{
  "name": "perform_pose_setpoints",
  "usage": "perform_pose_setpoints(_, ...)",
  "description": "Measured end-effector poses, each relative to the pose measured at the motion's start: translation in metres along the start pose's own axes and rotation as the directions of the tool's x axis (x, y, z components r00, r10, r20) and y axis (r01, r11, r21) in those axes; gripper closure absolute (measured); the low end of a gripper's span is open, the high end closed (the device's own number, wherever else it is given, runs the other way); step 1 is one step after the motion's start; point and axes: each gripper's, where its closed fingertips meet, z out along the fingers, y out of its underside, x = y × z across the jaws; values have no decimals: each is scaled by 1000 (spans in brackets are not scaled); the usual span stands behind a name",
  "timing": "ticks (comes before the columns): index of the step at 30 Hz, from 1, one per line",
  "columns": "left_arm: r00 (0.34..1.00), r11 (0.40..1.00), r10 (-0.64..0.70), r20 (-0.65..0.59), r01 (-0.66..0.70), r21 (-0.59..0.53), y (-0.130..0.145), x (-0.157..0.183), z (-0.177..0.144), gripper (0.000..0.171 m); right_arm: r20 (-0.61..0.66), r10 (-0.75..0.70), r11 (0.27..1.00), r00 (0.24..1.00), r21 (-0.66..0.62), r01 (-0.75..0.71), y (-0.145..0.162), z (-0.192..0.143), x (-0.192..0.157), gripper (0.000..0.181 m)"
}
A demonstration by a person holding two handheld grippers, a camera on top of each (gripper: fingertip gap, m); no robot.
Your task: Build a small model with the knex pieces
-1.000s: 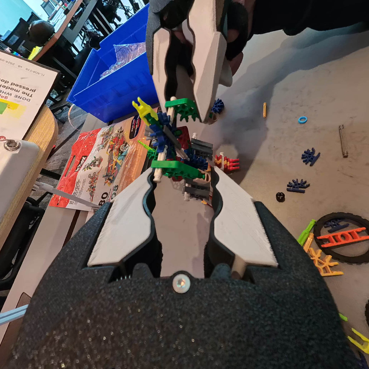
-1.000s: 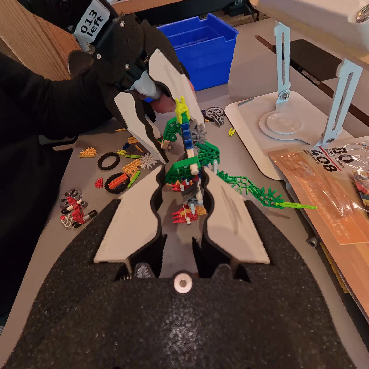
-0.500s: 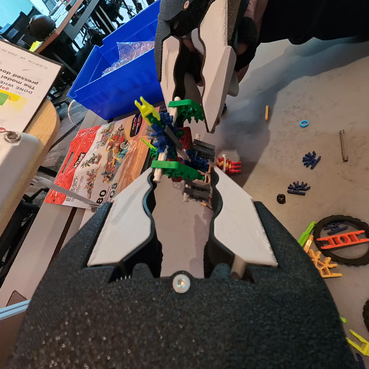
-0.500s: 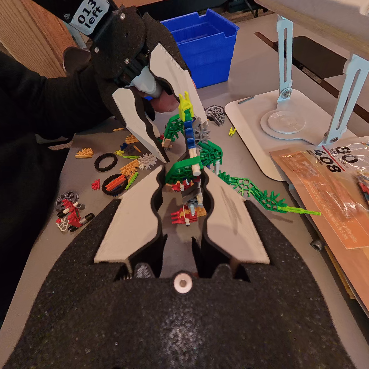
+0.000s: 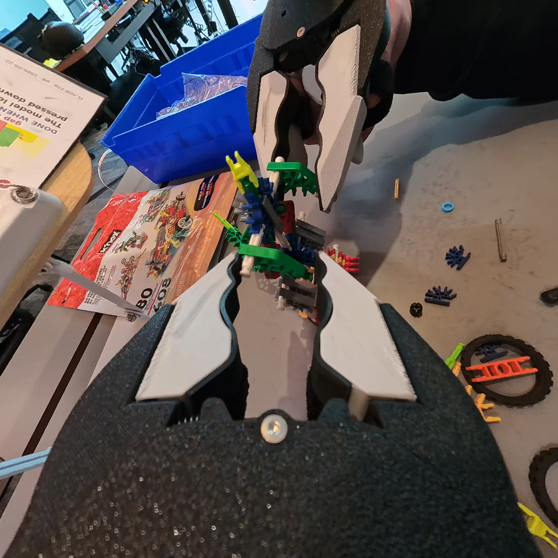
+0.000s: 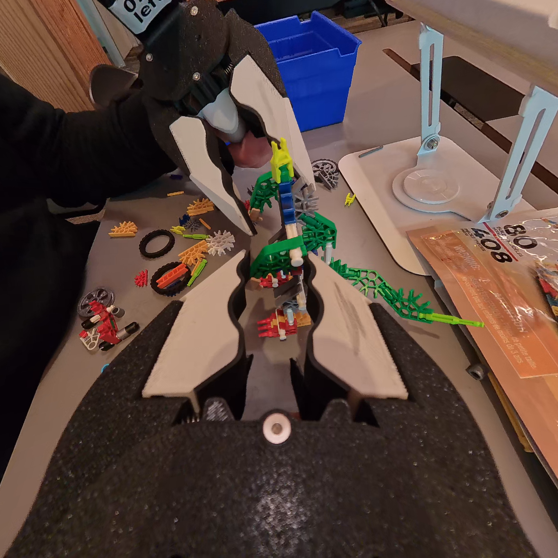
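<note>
A rod-and-connector toy model of green, blue, grey and red pieces with a yellow clip on top stands on the grey table. My left gripper is closed on its lower green plate. My right gripper is closed on a green plate from the opposite side. The model has a long green tail that trails right on the table. The right gripper also shows in the left wrist view, and the left gripper in the right wrist view.
Loose pieces lie around: black tyres, blue connectors, orange and yellow parts, a small red wheeled build. A blue bin, a printed bag, a white stand base and a wooden edge border the table. Only a small space, under 4 cm, lies between the two pairs of fingers. Left tips and right tips are each some 20 cm from the small red wheeled build.
Both grippers keep their hold on the model. It has shifted slightly with them, and each gripper now shows a little closer in the other's view.
</note>
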Motion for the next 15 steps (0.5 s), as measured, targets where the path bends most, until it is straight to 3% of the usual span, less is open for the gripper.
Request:
perform_pose_setpoints(5,1000,1000,-8,-1,8,6,0,-3,-3,124,2,6,1000,1000,1,-6,0,0,0,147)
perform_pose_setpoints(15,994,995,98,39,-98,-3,1,-2,-2,124,26,59,998,998,3,-59,-1,0,-1,148)
